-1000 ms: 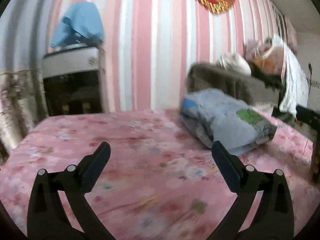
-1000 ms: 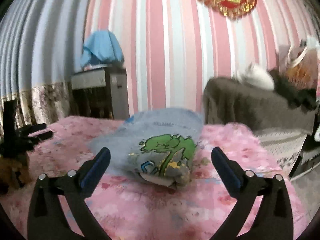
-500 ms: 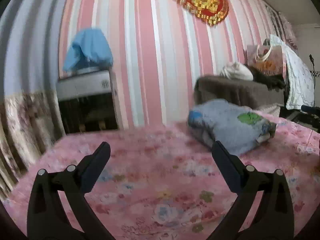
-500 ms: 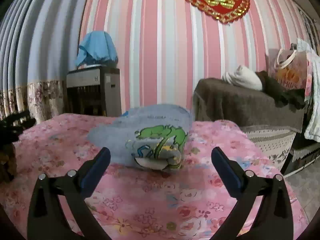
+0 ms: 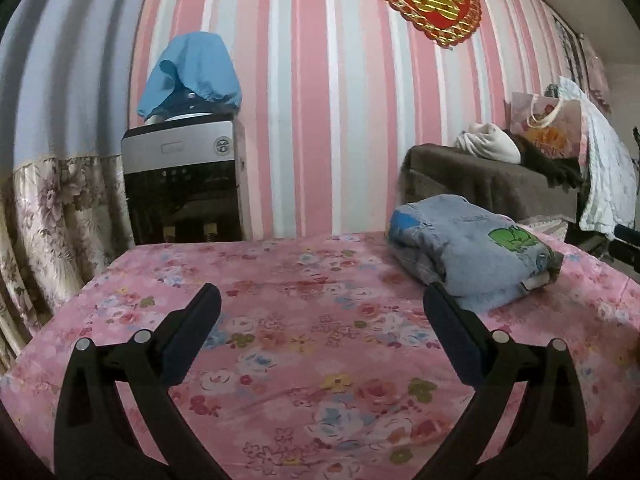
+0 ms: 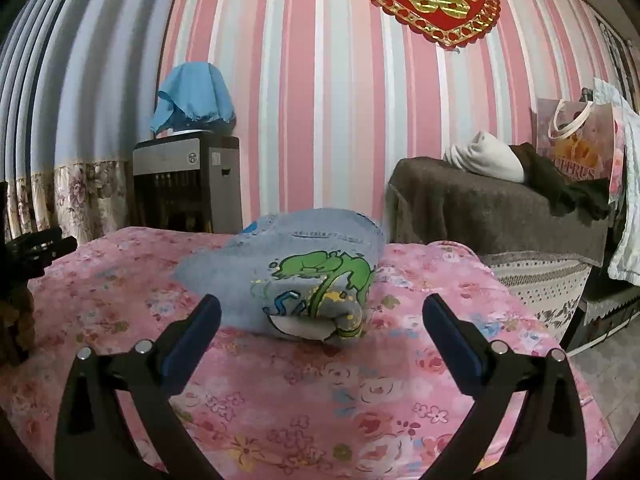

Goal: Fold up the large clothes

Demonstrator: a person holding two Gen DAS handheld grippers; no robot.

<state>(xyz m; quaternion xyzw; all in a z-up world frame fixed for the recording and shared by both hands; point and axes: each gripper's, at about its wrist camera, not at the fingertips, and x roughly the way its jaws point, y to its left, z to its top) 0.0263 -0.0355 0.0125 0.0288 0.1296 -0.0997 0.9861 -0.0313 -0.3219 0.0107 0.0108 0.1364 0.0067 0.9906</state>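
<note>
A grey-blue garment with a green cartoon print [image 5: 472,250] lies folded in a thick bundle on the pink floral bed [image 5: 304,344], at the right in the left wrist view. In the right wrist view the same folded garment [image 6: 304,276] lies straight ahead, just beyond the fingertips. My left gripper [image 5: 320,312] hovers open over bare sheet, left of the bundle, holding nothing. My right gripper [image 6: 320,312] is open too, with its fingers apart on either side of the bundle's near end and not touching it.
A water dispenser [image 5: 184,184] under a blue cloth [image 5: 192,72] stands against the striped wall. A brown-covered sofa [image 6: 496,216] with white and dark clothes and a gift bag [image 6: 576,144] sits right of the bed. The other gripper [image 6: 32,248] shows at the left edge.
Both grippers have lifted and drawn back from the bed; the views have tilted up and more wall shows. The folded garment has stayed put.
</note>
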